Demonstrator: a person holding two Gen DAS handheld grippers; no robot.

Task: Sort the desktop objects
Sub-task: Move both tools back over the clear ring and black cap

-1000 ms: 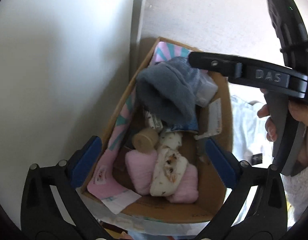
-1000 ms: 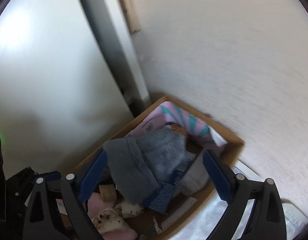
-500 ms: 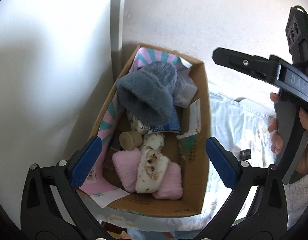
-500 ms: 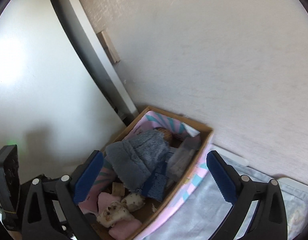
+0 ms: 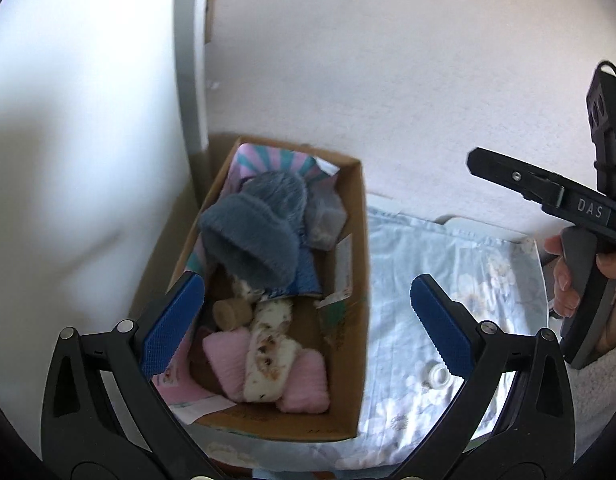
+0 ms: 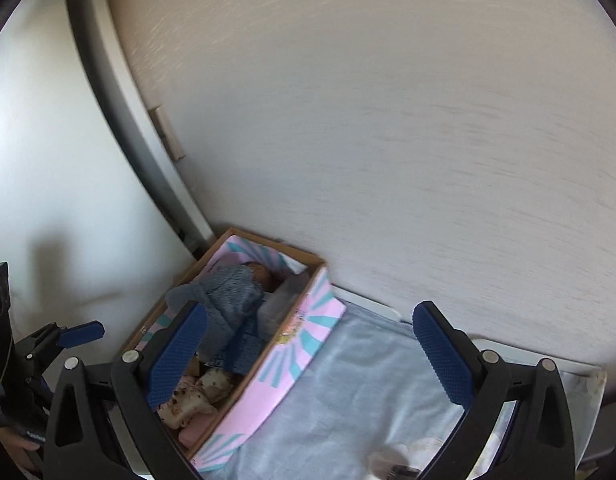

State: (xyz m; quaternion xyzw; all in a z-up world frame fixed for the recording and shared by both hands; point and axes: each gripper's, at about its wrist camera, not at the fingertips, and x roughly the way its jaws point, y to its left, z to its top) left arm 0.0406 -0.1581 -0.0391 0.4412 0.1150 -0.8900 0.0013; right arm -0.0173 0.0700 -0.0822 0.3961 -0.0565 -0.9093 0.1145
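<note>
Both grippers have pulled back and up from the cardboard box (image 5: pixel 350 364) since a second ago, so it now looks smaller in each wrist view, and the grey-blue knit hat (image 5: pixel 253 232) that sat between my right jaws then lies in the far half of the box. My right gripper (image 6: pixel 308 356) has just been opening its jaws; they stand wide with nothing between them, over the near right edge of the box and the pale blue floral cloth (image 6: pixel 348 400) spread on the table. My left gripper (image 5: pixel 303 320) is wide too and empty, hanging over the near part of the box. Inside, near the front, I see two pink rolled cloths (image 5: pixel 308 384) with a white spotted roll (image 5: pixel 267 356) lying across them, and a small tan cylinder (image 5: pixel 229 312) just to their left. A clear plastic container (image 5: pixel 326 216) sits right of the hat against the far right wall. A small white ring-shaped cap (image 5: pixel 438 374) rests on the cloth right of the box. A hand (image 5: pixel 568 280) holds the right gripper's handle at the far right.
</note>
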